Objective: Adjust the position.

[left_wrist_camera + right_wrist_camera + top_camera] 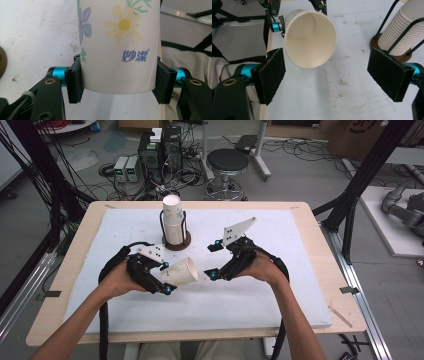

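A white paper cup [182, 272] printed with flowers lies on its side in my left gripper [165, 277], mouth pointing right. In the left gripper view both pads press the cup [117, 47] near its base, so this gripper [117, 81] is shut on it. My right gripper [214, 260] stands open just right of the cup's mouth, jaws wide apart. The right gripper view looks straight into the cup's open mouth [310, 37], which hangs a little ahead of my pads [270, 75], and my right gripper [329, 75] holds nothing.
A stack of paper cups [172, 222] stands in a black wire holder on a round brown base [177, 243] at the middle back of the white mat [250, 300]. The same stack [404, 30] rises at the right of the right gripper view.
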Available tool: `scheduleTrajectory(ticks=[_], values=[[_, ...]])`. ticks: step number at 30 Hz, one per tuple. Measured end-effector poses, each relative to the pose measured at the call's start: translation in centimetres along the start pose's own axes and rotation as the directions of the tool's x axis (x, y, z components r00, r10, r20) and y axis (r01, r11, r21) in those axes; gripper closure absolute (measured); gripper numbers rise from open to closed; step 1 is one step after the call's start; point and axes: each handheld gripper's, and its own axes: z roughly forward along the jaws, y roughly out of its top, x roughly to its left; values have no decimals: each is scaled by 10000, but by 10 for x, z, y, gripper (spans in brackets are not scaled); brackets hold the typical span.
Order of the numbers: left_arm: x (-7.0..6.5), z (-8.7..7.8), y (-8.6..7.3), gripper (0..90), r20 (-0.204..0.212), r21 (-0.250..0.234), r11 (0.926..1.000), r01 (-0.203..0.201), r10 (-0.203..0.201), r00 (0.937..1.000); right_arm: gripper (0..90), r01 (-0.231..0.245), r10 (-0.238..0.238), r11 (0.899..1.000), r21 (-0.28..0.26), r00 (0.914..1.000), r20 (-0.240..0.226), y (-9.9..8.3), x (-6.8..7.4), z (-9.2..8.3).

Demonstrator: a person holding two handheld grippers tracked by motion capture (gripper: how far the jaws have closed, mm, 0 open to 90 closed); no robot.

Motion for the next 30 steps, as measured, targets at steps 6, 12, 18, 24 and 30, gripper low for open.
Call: scheduleTrajectory(ticks=[6,12,18,24,30], values=[[1,-4,-5,372,-2,-1069,9943,3,-3,10000,154,-105,114,9980,-631,9998,138,-9,0,0],[4,-3,-11,372,21,-2151,9764,209,-210,9998,154,-373,383,9931,-1109,9992,65,-15,-1,3],[6,2,-17,372,154,-2708,9620,342,-311,9994,154,-494,514,9862,-1583,9986,80,-23,0,7],[6,3,-20,372,311,-3162,9478,418,-337,9989,156,-699,729,9725,-2223,9973,53,-35,1,13],[6,5,-23,371,489,-3614,9313,460,-303,9983,159,-830,794,9655,-2468,9965,-246,-39,3,23]])
